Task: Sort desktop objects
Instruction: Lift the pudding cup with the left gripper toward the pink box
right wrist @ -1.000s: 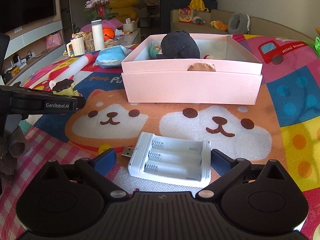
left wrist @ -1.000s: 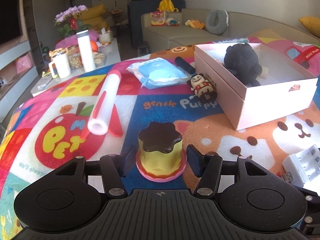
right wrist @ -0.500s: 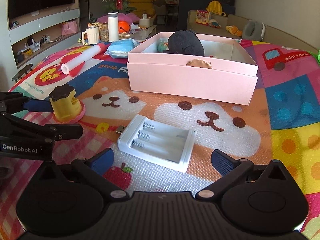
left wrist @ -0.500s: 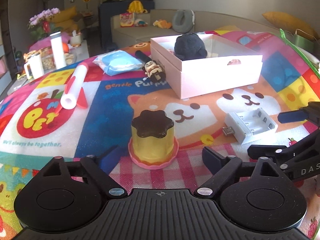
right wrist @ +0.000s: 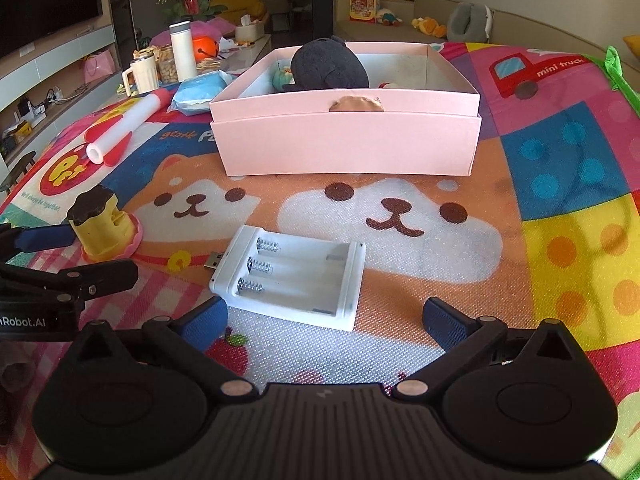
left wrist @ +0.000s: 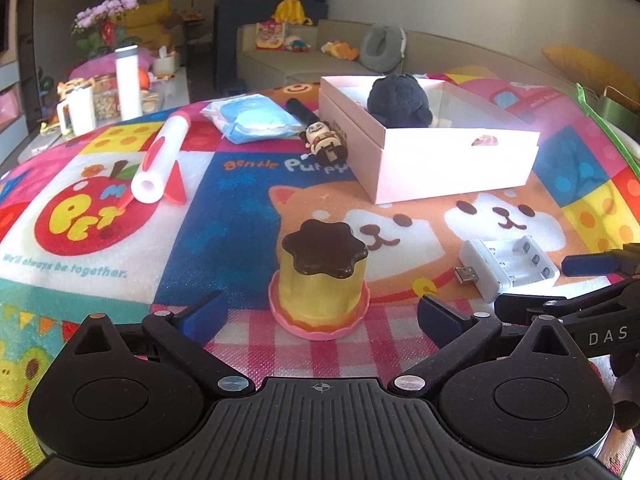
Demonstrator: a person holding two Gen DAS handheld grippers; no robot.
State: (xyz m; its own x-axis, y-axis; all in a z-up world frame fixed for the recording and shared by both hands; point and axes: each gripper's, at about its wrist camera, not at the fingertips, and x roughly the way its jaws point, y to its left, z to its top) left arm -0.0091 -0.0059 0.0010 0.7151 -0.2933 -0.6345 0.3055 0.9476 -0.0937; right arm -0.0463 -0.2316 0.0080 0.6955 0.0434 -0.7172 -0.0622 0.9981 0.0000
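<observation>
Pudding toy [left wrist: 320,280], yellow with a dark brown scalloped top and a pink frilled base, stands upright on the red-checked strip near the front edge of the play mat [left wrist: 224,216]. The left gripper [left wrist: 320,312] is spread wide with its blue-padded fingers either side of the toy and clear of it, gripping nothing. To the toy's right the white battery charger [right wrist: 292,280] lies flat with its empty spring slots up and its USB plug pointing toward the toy. The right gripper [right wrist: 326,316] is likewise released, its fingers apart behind the charger's near edge and not touching it.

Further back on the mat sits the pink box [right wrist: 348,148], open-topped, with a dark plush toy [right wrist: 328,68] inside against its far-left corner. Just beside the box's left wall lies a small figurine [left wrist: 326,144] on its back, and behind it a blue packet [left wrist: 252,120]. A white roll with red ends [left wrist: 160,160] lies toward the left edge, over the apple print.

The mat is a bright patchwork of cartoon dogs, dots and a truck. Beyond it are a beige sofa [left wrist: 304,64] with cushions and toys, a low table carrying a white bottle [left wrist: 128,80] and a mug [left wrist: 78,112], and pink flowers [left wrist: 106,10] at the back left.
</observation>
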